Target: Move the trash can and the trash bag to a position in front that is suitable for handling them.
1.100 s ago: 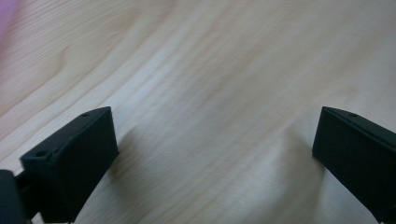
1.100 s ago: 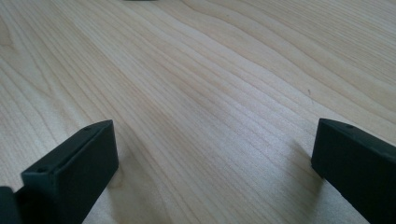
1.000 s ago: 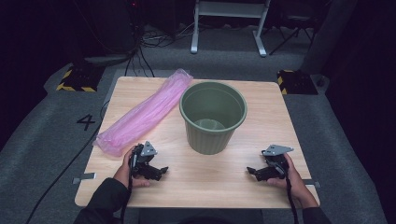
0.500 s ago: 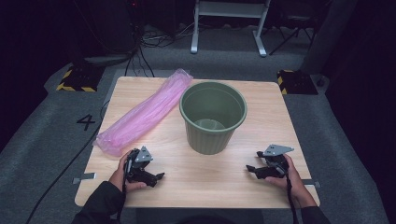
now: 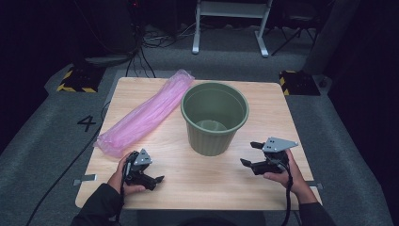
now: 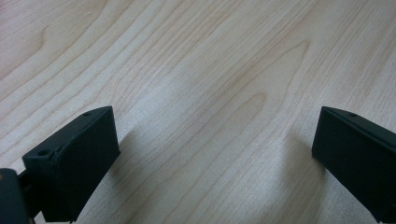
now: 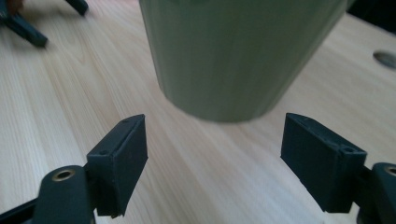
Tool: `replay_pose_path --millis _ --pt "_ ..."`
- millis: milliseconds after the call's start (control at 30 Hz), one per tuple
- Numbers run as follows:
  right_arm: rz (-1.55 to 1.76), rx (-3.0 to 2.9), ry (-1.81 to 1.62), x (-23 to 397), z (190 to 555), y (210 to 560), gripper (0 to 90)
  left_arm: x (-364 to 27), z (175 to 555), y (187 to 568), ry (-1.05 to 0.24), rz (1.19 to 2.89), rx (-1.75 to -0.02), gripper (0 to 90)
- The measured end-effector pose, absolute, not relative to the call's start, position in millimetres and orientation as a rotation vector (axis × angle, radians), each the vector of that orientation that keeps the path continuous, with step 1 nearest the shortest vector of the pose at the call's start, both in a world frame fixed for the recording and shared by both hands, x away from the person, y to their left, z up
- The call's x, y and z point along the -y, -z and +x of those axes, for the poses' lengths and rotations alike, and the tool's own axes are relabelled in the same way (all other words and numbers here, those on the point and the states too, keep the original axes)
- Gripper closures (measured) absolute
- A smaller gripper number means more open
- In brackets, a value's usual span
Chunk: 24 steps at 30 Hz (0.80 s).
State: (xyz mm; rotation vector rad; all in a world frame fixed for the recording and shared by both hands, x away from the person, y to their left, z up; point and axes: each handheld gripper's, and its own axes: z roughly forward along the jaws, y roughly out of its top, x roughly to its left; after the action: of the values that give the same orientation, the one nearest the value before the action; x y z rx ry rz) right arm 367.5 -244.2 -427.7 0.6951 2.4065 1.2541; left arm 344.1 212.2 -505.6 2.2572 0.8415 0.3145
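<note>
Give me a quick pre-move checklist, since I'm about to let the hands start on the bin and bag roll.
1. Green bin upright, mouth up: ok.
2. Bin clear inside: ok as far as the visible bottom shows.
3. Pink bag roll lying on the table left of the bin, apart from both grippers: ok.
4. Left gripper open, nothing between its jaws: ok.
5. Right gripper open with nothing held, though its jaws have just been closing slightly: ok.
6. Roll touching the bin: cannot tell.
</note>
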Motion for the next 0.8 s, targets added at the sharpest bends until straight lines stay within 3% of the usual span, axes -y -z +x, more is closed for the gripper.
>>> replay_pose_path --millis 300,800 --pt "0.6 -2.334 -1.302 225.6 376.0 382.6 24.9 -212.8 343.7 505.5 -0.321 2.258 -0.842 0.5" --pt "0.532 -2.272 -1.334 213.6 376.3 340.8 25.8 -213.5 343.4 505.4 -0.322 2.26 -0.84 0.5"
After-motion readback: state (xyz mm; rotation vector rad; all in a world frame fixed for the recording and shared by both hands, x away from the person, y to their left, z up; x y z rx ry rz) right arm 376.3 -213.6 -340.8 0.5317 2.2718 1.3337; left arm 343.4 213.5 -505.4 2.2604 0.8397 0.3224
